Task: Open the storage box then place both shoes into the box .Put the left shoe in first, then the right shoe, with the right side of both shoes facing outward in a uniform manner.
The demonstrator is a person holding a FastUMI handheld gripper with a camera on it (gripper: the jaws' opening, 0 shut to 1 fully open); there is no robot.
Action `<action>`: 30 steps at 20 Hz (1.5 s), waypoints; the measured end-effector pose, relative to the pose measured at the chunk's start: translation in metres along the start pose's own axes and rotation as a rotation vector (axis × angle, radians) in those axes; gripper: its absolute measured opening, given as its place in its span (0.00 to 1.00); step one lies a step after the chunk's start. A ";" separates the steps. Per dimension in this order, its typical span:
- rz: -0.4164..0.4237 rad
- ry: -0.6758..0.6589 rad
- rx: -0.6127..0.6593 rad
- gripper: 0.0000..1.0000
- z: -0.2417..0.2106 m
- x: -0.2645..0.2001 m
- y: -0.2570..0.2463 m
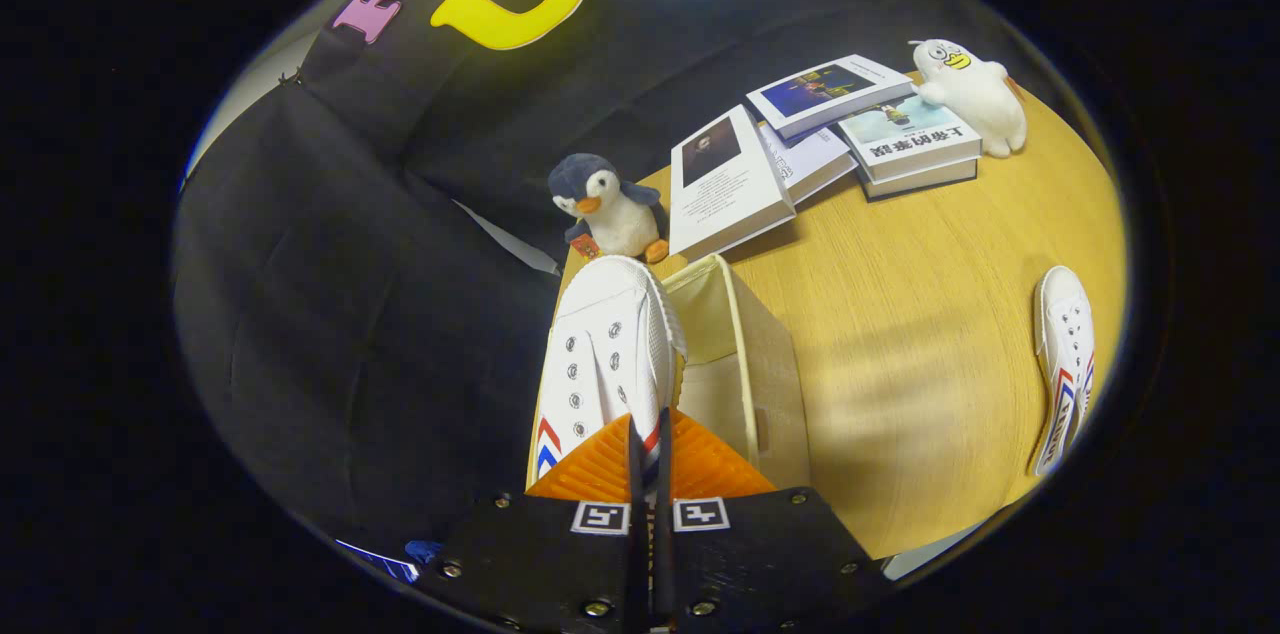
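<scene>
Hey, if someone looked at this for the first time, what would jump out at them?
First, the white shoe pinched in the gripper, its jaws shut on its side wall, held over the open box. Next, the penguin just beyond the shoe's toe, beside the books. The other shoe lies apart on the table.

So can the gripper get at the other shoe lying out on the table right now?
Probably not yet: the gripper is shut on a white shoe held over the open storage box. The other shoe lies apart on bare table, unobstructed, so it looks reachable once the fingers are free.
</scene>
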State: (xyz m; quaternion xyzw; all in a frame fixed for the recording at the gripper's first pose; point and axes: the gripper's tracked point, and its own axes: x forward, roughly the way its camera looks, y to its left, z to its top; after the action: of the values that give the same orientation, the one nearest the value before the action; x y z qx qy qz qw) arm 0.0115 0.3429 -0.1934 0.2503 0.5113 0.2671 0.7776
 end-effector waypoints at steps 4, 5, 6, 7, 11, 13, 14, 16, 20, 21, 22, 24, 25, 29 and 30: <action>-0.028 0.027 -0.016 0.02 -0.016 0.024 0.006; -0.036 0.034 -0.020 0.02 -0.019 0.030 0.006; -0.043 0.042 -0.023 0.02 -0.024 0.036 0.007; -0.051 0.049 -0.026 0.02 -0.028 0.041 0.008; -0.096 0.075 -0.056 0.02 -0.041 0.057 0.005; -0.114 0.095 -0.067 0.02 -0.050 0.064 0.007; -0.118 0.100 -0.062 0.02 -0.052 0.068 0.007; -0.131 0.107 -0.059 0.02 -0.055 0.075 0.008; -0.161 0.136 -0.079 0.02 -0.065 0.089 0.006; -0.166 0.143 -0.095 0.02 -0.069 0.092 0.006; -0.162 0.149 -0.107 0.04 -0.070 0.092 0.006; -0.099 0.163 -0.120 0.15 -0.076 0.095 0.018; -0.076 0.146 -0.128 0.30 -0.073 0.090 0.025; -0.065 0.065 -0.272 0.98 -0.049 0.065 0.033; -0.061 0.034 -0.317 0.98 -0.042 0.055 0.035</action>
State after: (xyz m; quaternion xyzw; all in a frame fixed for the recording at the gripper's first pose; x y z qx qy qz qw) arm -0.0146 0.4106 -0.2218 0.1042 0.4833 0.3251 0.8061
